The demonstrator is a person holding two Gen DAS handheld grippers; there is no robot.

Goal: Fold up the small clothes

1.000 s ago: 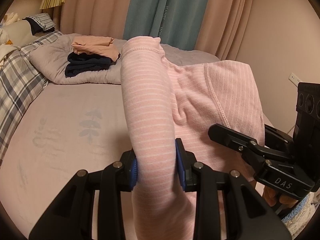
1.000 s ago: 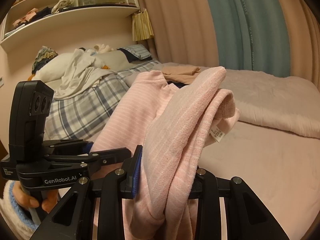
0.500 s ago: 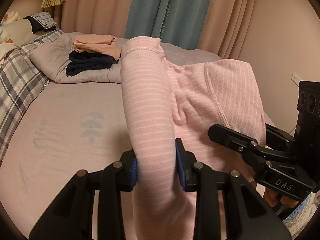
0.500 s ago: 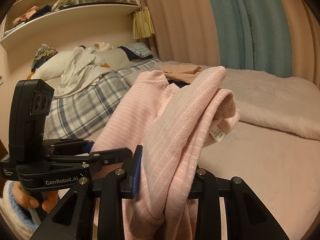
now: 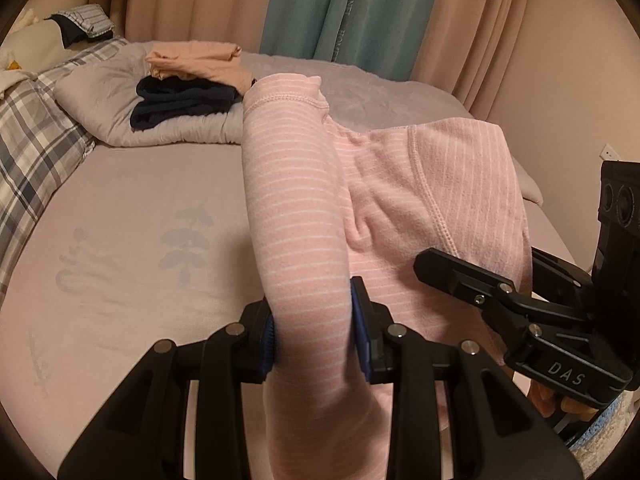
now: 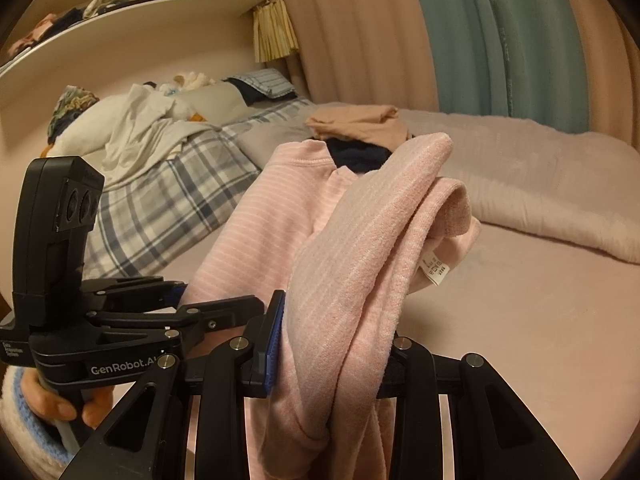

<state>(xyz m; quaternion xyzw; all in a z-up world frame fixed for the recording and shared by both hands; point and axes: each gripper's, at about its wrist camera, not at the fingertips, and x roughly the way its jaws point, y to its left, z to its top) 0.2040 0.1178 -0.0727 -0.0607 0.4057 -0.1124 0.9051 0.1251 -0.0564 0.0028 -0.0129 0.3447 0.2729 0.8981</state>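
Gripping: a bunched part of the pink striped garment [image 5: 296, 216] is clamped between the blue pads of the left gripper [image 5: 314, 334]; another bunch of it, with a white care tag [image 6: 434, 270] hanging at its right, is clamped in the right gripper [image 6: 332, 338].
Garment position: it is held up in the air, just above the near part of the bed [image 5: 132, 216], and drapes from each gripper toward the other.
Long axis: the cloth is stretched sideways, left to right, between the two grippers; loose fabric hangs below both.
Nearer hand: neither; both are already on the cloth, close side by side.
Coming move, as judged: the garment would be lowered forward onto the bare sheet, which lies ahead and to the left of the left gripper.
Counts: two grippers; one garment held; one stack of folded clothes [image 5: 188, 88], a peach piece on dark ones, on the grey quilt [image 5: 104, 92] at the far left.
Other: a plaid blanket [image 6: 168, 204] lies far left.
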